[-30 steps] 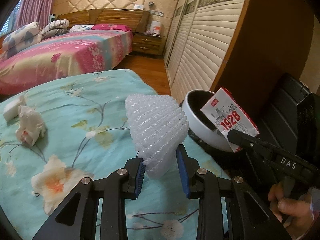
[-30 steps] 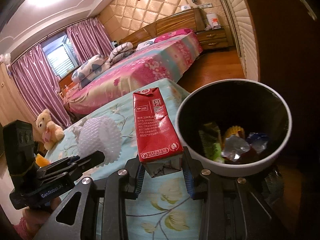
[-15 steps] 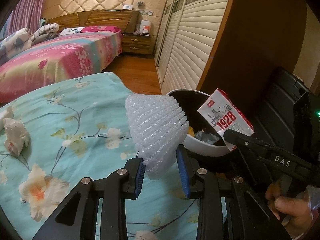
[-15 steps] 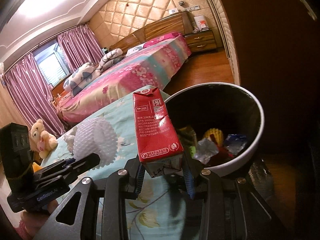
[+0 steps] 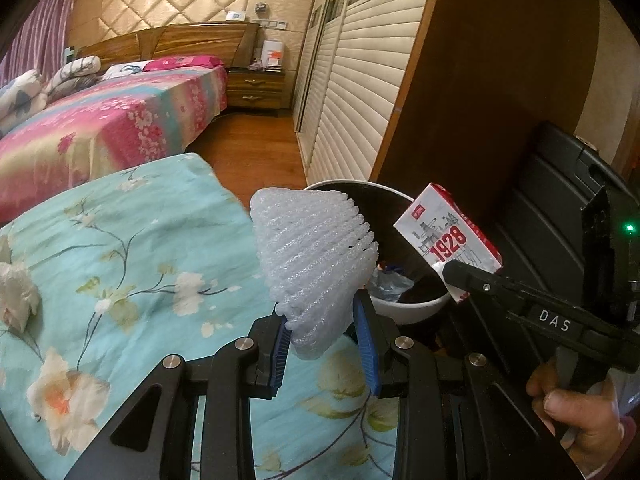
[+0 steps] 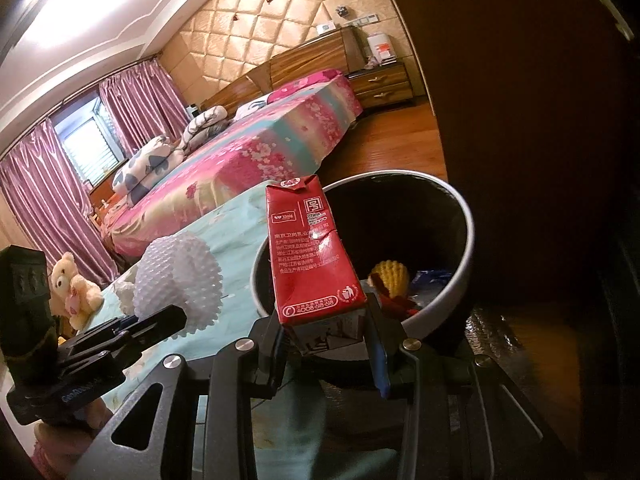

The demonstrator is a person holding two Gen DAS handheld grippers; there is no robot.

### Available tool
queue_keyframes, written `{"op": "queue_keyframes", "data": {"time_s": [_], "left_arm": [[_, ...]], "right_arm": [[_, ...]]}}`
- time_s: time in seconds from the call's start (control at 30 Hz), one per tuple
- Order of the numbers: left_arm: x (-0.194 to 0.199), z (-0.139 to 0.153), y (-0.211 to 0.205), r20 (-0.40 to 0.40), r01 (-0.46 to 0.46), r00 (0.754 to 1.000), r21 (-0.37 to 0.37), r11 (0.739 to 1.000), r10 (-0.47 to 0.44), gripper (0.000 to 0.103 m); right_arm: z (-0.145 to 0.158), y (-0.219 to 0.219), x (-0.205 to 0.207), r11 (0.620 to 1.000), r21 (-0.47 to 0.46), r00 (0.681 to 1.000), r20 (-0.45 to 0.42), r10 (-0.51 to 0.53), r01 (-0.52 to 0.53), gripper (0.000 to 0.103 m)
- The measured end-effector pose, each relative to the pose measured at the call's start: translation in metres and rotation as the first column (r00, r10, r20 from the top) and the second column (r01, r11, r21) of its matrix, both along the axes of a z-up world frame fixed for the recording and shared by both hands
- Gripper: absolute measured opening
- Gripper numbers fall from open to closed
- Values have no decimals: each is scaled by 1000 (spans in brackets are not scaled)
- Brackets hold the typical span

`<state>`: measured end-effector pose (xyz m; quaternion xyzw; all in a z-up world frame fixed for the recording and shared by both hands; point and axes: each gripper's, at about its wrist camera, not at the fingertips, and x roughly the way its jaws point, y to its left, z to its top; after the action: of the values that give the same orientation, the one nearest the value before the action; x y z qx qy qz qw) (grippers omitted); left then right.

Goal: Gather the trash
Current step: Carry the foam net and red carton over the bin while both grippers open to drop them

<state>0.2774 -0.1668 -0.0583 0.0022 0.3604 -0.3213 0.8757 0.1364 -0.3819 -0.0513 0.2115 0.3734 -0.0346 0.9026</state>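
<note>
My left gripper (image 5: 325,340) is shut on a white foam net sleeve (image 5: 314,260) and holds it above the edge of the floral turquoise cloth (image 5: 132,264), just left of the white trash bin (image 5: 416,308). My right gripper (image 6: 330,344) is shut on a red milk carton (image 6: 310,256) and holds it upright at the near rim of the bin (image 6: 452,296). The bin holds several wrappers. The carton (image 5: 448,236) also shows in the left wrist view over the bin's right side. The foam sleeve (image 6: 180,280) also shows in the right wrist view.
Crumpled tissues (image 5: 16,292) lie on the cloth at the far left. A dark wooden cabinet (image 5: 480,92) stands behind the bin. A pink bed (image 5: 100,128) and a louvred wardrobe (image 5: 352,80) lie beyond. A teddy bear (image 6: 74,288) sits at the left.
Both grippers have moved toward the bin with their loads. The bin now sits closer and more central, its contents more visible. The tissues have slid toward the left edge of the left wrist view.
</note>
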Motion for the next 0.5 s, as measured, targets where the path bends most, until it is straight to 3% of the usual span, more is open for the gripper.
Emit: {"op": "queue_keyframes", "data": {"time_s": [0.5], "left_arm": [[12, -4, -25, 2, 26, 1000, 18, 999, -26, 29]], "right_arm": [[2, -16, 7, 999, -8, 999, -10, -35, 35, 34]]}}
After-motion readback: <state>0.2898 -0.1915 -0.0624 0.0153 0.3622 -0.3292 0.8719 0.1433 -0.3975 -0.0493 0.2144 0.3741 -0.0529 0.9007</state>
